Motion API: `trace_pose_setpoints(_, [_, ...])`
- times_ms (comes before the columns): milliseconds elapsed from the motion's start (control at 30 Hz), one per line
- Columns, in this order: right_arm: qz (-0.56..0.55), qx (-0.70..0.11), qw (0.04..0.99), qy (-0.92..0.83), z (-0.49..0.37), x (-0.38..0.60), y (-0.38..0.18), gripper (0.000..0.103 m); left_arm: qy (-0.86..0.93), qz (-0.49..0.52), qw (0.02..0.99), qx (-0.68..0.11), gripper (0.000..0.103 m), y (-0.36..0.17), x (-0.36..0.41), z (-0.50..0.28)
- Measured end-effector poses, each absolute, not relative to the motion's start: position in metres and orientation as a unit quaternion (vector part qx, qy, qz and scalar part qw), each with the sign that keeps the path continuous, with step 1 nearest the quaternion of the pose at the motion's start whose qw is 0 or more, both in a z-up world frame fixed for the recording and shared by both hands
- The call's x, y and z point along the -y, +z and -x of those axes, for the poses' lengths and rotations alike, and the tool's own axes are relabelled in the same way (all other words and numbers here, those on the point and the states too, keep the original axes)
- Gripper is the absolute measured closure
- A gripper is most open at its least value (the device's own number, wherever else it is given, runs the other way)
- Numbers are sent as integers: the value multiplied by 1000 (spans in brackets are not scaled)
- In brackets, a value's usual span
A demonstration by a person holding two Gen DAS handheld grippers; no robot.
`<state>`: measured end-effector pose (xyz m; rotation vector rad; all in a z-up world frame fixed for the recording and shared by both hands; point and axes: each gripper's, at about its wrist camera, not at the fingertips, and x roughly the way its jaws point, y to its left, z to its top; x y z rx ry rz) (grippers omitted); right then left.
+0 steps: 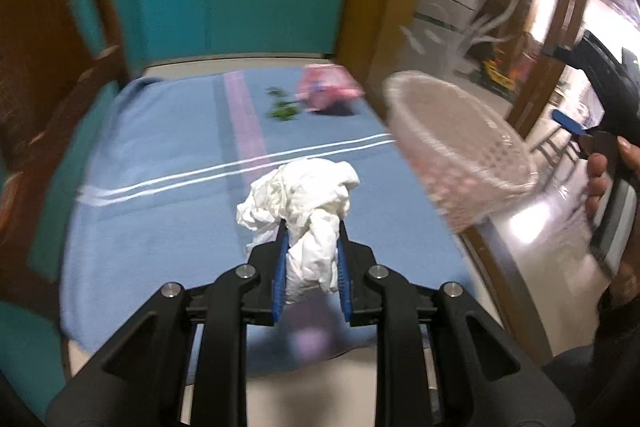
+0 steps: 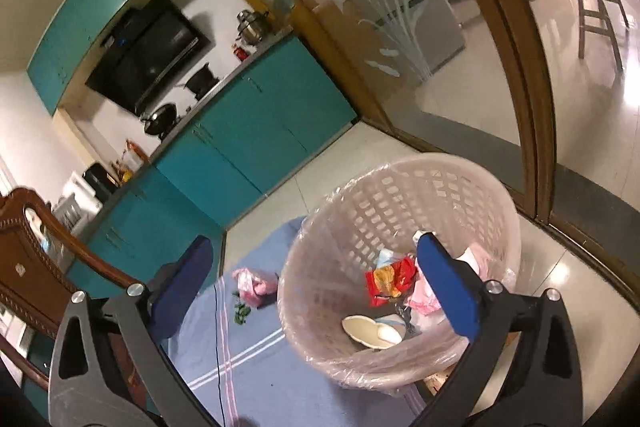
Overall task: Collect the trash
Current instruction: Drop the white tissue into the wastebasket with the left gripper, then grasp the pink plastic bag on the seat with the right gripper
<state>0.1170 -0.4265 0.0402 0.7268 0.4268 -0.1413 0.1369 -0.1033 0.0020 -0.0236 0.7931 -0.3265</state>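
My left gripper is shut on a crumpled white paper wad and holds it above the blue tablecloth. A pale lattice trash basket lined with clear plastic hangs tilted at the right. In the right wrist view the basket holds a red-yellow wrapper, pink scraps and pale shells. My right gripper stands wide, one finger inside the basket rim, the other outside; whether it grips the basket I cannot tell. A pink wrapper and green leaves lie on the cloth at the far side.
Teal cabinets stand beyond the table. A wooden chair is at the left. A glass door with a wooden frame runs along the right. The counter carries pots.
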Motion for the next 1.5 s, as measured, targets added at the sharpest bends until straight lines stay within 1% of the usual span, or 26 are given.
trace_pose_setpoints(167, [-387,-200,896,-88,-108,450,36,3,-222,0,903,-367,79,31,201,-178])
trace_pose_setpoints(200, [-391,-198,894,-90,-105,452,33,3,-229,-4,903,-364,76,36,221,-189])
trace_pose_setpoints(267, [-395,-193,893,-90,-102,455,36,3,-242,-9,901,-360,61,41,254,-209])
trace_pose_setpoints(300, [-395,-191,894,-89,-102,455,37,3,-244,-17,900,-361,35,41,269,-220])
trace_pose_setpoints(333, [-394,-191,895,-87,-101,453,39,3,-241,-23,899,-364,22,39,276,-226])
trace_pose_setpoints(433, [-375,-202,902,-73,-107,444,42,3,-222,-24,898,-379,22,28,270,-234])
trace_pose_setpoints(567, [-320,-232,917,-46,-122,414,43,3,-182,-6,905,-384,22,26,203,-209])
trace_pose_setpoints(733, [-221,-293,930,12,-148,346,28,4,-122,18,927,-353,17,43,107,-155])
trace_pose_setpoints(833, [-178,-308,934,27,-155,306,19,4,-111,60,943,-309,13,50,61,-117])
trace_pose_setpoints(900, [-153,-310,938,25,-159,286,14,4,-86,62,951,-291,13,45,45,-107])
trace_pose_setpoints(1033, [-100,-326,940,22,-177,254,5,4,-86,30,944,-316,13,30,42,-120])
trace_pose_setpoints(1133, [-83,-327,941,15,-199,241,6,4,-84,59,937,-335,13,24,25,-128])
trace_pose_setpoints(1267, [-47,-346,937,2,-263,219,4,4,-81,80,937,-329,13,29,11,-130])
trace_pose_setpoints(1400, [-17,-391,920,-15,-330,204,-14,13,-78,93,933,-339,13,27,1,-134])
trace_pose_setpoints(1433, [-17,-423,906,-11,-347,204,-26,26,-76,94,933,-339,13,27,0,-135])
trace_pose_setpoints(1467, [-25,-451,892,-8,-359,206,-38,37,-75,93,932,-342,13,25,0,-137])
trace_pose_setpoints(1500, [-34,-475,879,-6,-367,209,-48,54,-76,92,931,-345,13,24,0,-140])
